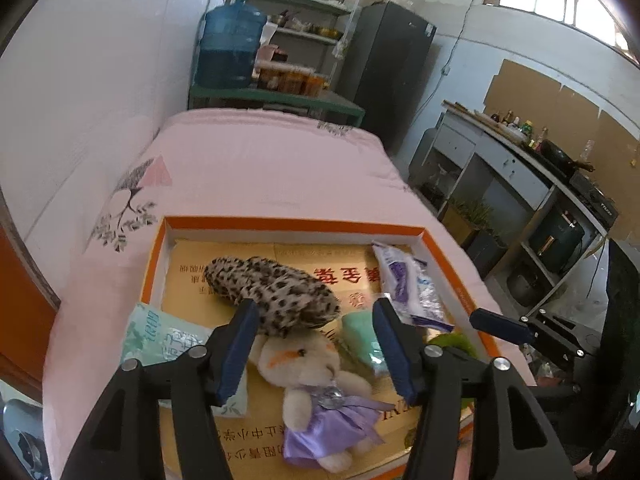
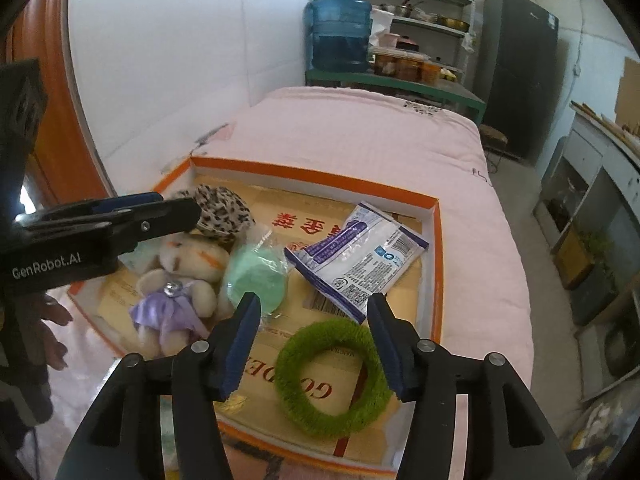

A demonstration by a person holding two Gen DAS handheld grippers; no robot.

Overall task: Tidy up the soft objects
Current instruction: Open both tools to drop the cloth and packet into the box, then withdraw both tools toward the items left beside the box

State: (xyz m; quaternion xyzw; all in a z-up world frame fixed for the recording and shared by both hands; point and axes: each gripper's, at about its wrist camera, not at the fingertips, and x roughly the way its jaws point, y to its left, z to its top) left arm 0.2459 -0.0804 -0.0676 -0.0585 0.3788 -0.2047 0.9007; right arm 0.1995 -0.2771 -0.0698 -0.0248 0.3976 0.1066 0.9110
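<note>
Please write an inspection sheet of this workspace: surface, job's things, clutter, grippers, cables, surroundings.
Surface: pink quilted bed cover carrying an orange-rimmed shallow cardboard tray.
Job's things: in the tray, leopard-print plush pouch, beige plush bunny in a purple dress, mint-green soft round item, fuzzy green ring, purple-white plastic packet.
Clutter: light green tissue pack at the tray's edge.
Grippers: left gripper open over the bunny; right gripper open above the ring.
Cables: wall wire.
Surroundings: blue water jug, dark fridge.

Blue water jug (image 1: pixel 230 46) on green table (image 1: pixel 280 98); dark fridge (image 1: pixel 390 68) beside shelves (image 1: pixel 308 0).
</note>
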